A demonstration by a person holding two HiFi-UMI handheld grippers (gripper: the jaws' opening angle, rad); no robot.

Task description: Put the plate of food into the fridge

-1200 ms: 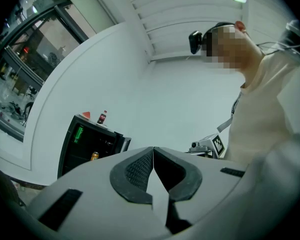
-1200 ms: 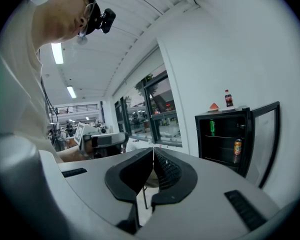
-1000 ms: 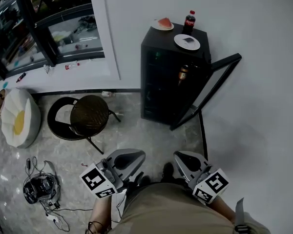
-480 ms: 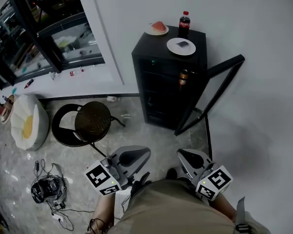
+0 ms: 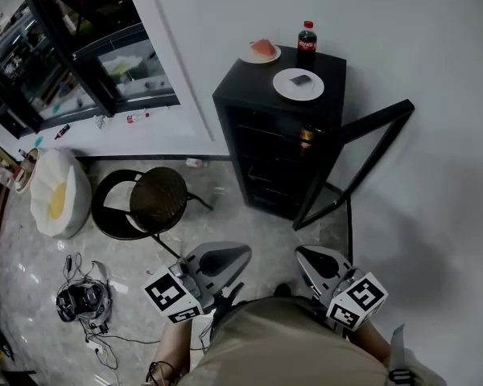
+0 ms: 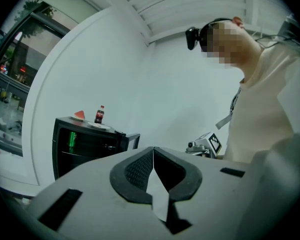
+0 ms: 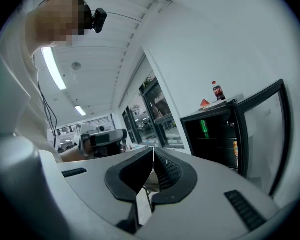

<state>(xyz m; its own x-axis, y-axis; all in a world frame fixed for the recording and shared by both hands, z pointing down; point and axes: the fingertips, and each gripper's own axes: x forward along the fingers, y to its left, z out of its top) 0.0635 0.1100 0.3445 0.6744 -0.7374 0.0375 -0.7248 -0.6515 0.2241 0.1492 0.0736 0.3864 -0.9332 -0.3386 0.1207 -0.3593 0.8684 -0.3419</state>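
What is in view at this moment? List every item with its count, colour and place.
fridge: one, black, against the white wall, door swung open
plates: two, white, on the fridge top; one holds a red wedge, the other a dark piece
cola bottle: one, dark with a red cap, fridge top, at the back
drinks in the fridge: one orange-brown, one green, on shelves
stool: one, dark, on the floor left of the fridge
cushion: one, white and yellow, floor at far left
cables: one black tangle, on the floor
left gripper: grey, fingers together, empty
right gripper: grey, fingers together, empty
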